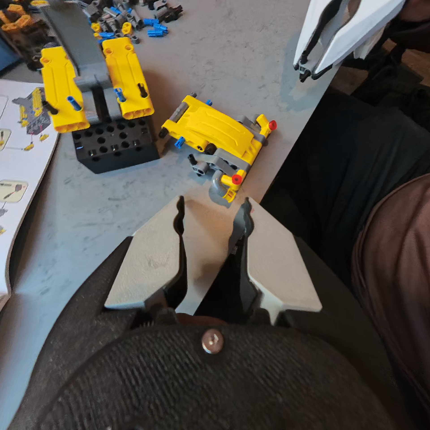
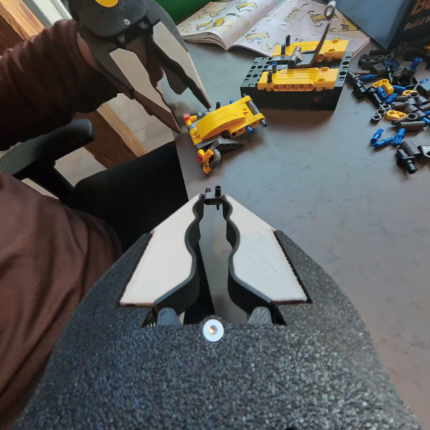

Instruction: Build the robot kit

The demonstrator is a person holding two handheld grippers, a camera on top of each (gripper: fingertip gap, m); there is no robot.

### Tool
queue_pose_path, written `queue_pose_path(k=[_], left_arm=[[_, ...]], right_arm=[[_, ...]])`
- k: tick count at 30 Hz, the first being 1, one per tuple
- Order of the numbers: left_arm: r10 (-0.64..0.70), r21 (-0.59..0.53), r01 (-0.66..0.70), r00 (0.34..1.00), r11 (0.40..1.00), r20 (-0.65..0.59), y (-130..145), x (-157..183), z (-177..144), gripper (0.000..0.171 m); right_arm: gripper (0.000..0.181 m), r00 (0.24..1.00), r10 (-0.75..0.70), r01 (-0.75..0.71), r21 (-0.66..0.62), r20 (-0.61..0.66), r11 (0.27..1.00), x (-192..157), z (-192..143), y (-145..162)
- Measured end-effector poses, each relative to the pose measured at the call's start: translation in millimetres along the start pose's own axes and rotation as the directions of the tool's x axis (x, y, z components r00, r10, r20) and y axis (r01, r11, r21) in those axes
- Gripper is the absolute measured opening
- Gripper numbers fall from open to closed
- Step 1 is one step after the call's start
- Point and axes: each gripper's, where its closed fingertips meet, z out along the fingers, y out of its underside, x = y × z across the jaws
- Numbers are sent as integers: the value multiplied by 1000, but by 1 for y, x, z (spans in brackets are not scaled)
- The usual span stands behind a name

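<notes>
A small yellow and grey brick-built assembly (image 1: 218,144) with red studs lies on the grey table near its edge; it also shows in the right wrist view (image 2: 223,125). My left gripper (image 1: 214,202) is open and empty, its tips just short of the assembly's grey curved end. It also shows in the right wrist view (image 2: 195,118), its tips beside the assembly. My right gripper (image 2: 212,199) is shut on a small black connector piece (image 2: 213,197), held above the table. In the left wrist view the right gripper (image 1: 304,72) hangs over the table edge at upper right.
A black block with holes (image 1: 116,144) carries two long yellow panels (image 1: 126,76) and a grey lever; it also shows in the right wrist view (image 2: 293,93). An open instruction booklet (image 2: 253,25) lies behind. Loose black, blue and yellow pieces (image 2: 400,102) are scattered right. A person's brown sleeve (image 2: 46,76) is at left. The tips of one gripper are about 15 cm away from the tips of the other.
</notes>
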Motion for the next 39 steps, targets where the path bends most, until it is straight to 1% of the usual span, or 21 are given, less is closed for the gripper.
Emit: queue_pose_path(k=[4, 7, 8, 10, 12, 14, 16, 17, 18, 20, 21, 22, 24, 27, 28, 30, 32, 34, 36, 38, 39], left_arm=[[-86, 40, 85, 996, 996, 12, -12, 4, -2, 64], [-119, 24, 119, 993, 993, -14, -20, 13, 11, 67], [-125, 13, 126, 992, 992, -20, -21, 14, 16, 62], [-100, -1, 100, 995, 995, -13, -20, 10, 22, 46], [-68, -3, 68, 996, 998, -50, -21, 11, 24, 31], [-16, 4, 16, 996, 1000, -92, -22, 10, 26, 29], [30, -16, -32, 992, 999, -126, -22, 8, 26, 27], [85, -35, -91, 987, 995, -137, -20, 9, 25, 26], [173, -45, -183, 971, 982, -166, -17, 14, 24, 23], [349, -7, -364, 897, 931, -270, -12, 34, 22, 22], [392, 12, -410, 862, 912, -322, -9, 43, 21, 22], [413, 20, -432, 847, 902, -334, -10, 46, 22, 22], [411, -10, -440, 848, 898, -335, -12, 44, 24, 23], [398, -57, -421, 887, 905, -235, -14, 30, 23, 46], [397, -57, -413, 900, 909, -180, -16, 25, 21, 47], [394, -11, -395, 919, 919, -21, -26, 19, 13, 56], [399, 74, -405, 913, 911, 82, -35, 36, 5, 58], [448, 100, -473, 872, 875, 198, -38, 54, 6, 58], [542, 10, -571, 784, 821, 302, -33, 59, 18, 59], [609, -43, -635, 717, 771, 339, -32, 65, 30, 61], [616, -49, -640, 713, 767, 335, -33, 67, 34, 61]], right_arm=[[12, 1000, 0, 0, -6, 1, 1000, -2, 7, -1], [12, 1000, 2, -1, -27, 3, 1000, -3, 12, 1], [12, 1000, -3, 3, -32, -1, 999, -3, 12, 2], [12, 1000, -14, 13, -38, -10, 999, -3, 12, 4], [12, 1000, -17, 16, -43, -24, 999, -1, 12, 5], [12, 1000, -7, 6, -36, -24, 999, 0, 11, 4], [12, 1000, 8, -9, -36, -18, 999, 0, 10, 5], [12, 1000, 12, -12, -40, -12, 999, 0, 11, 6], [12, 1000, 12, -13, -47, -5, 999, -1, 11, 8], [12, 1000, 4, -3, -68, 7, 998, -4, 12, 12], [12, 1000, -4, 5, -74, 6, 997, -5, 12, 13], [12, 1000, -11, 11, -79, 8, 997, -6, 13, 13], [12, 1000, -15, 16, -86, 17, 996, -9, 12, 15], [12, 1000, -6, 6, -82, 8, 997, -7, 9, 16], [12, 1000, -3, 3, -78, 1, 997, -5, 8, 16], [12, 1000, 8, -9, -71, -9, 997, -3, 5, 16], [12, 1000, 24, -24, -63, -7, 998, -2, 4, 16], [12, 1000, 28, -29, -60, -7, 998, -1, 4, 16], [12, 1000, 25, -25, -65, -6, 998, -2, 5, 16], [12, 1000, 21, -21, -68, -7, 997, -2, 6, 17], [12, 1000, 19, -19, -68, -8, 997, -2, 6, 17]])
